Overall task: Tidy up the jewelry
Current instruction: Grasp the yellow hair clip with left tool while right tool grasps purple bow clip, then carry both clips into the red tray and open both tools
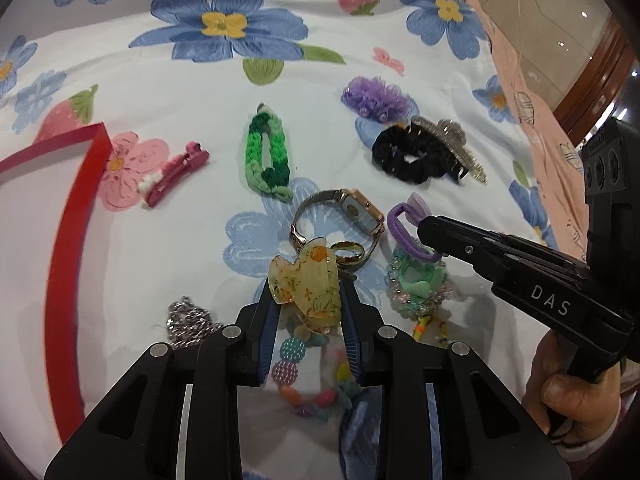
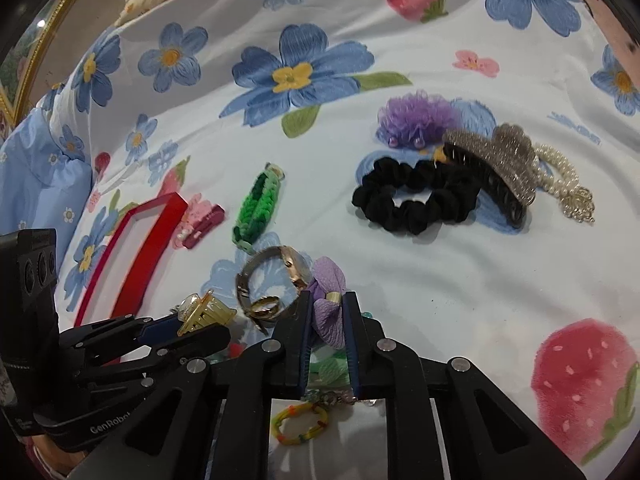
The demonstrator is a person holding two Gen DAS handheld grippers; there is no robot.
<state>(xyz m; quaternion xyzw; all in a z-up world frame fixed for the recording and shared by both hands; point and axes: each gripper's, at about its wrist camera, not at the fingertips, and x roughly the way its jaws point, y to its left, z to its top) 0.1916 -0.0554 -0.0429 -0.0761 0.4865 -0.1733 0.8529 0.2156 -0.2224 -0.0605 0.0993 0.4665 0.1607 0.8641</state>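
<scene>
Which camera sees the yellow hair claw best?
The left wrist view: the yellow claw sits large and face-on between the left gripper fingers. The right wrist view shows it small, edge-on, partly hidden at the left.

A white bedsheet (image 1: 360,32) is printed with blue flowers with yellow centres, pink blossoms and red strawberries. On it lie a black scrunchie (image 1: 412,158), a green braided clip (image 1: 267,156), a purple frilly hair tie (image 1: 374,98), a pink clip (image 1: 176,172) and a red box lid (image 1: 68,216). Black grippers with blue-lined fingers (image 1: 269,312) hold a translucent yellow claw clip (image 1: 306,284) and a lilac flower tie (image 2: 330,304).
</scene>
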